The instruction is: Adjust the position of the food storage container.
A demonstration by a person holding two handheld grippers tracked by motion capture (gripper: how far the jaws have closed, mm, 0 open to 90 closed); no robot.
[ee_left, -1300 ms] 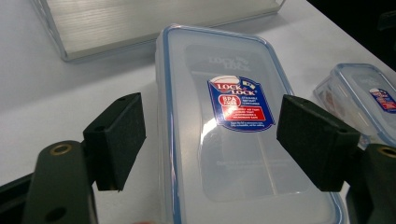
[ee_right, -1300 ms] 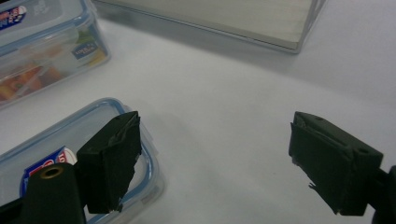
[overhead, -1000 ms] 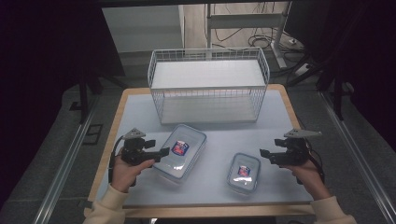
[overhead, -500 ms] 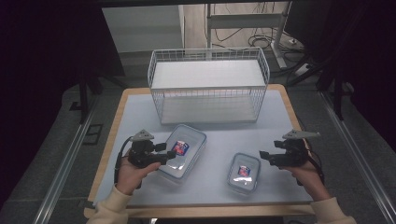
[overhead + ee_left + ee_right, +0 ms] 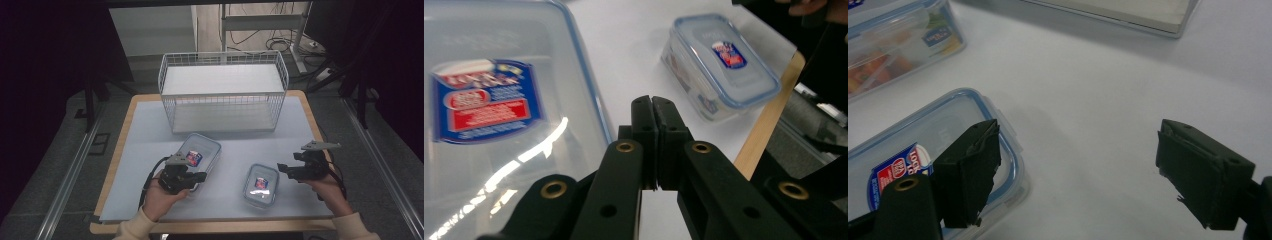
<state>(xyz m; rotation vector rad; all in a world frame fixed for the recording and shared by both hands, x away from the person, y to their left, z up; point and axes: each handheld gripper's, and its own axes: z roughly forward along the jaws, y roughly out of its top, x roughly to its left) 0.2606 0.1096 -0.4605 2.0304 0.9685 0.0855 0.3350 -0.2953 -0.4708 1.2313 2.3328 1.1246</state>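
The large clear plastic blue-rimmed box [image 5: 199,154] lies mid-surface: light, stiff, slick, best pinched at its rim. Left gripper [image 5: 652,106] just closed empty beside it; right gripper [image 5: 1078,172] gapes

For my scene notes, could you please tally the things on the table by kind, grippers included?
Clear lidded containers: 2, a larger one and a smaller one
White wire baskets: 1
Hand-held grippers: 2, left gripper with jaws just closed on nothing, right gripper with jaws apart
Total: 5
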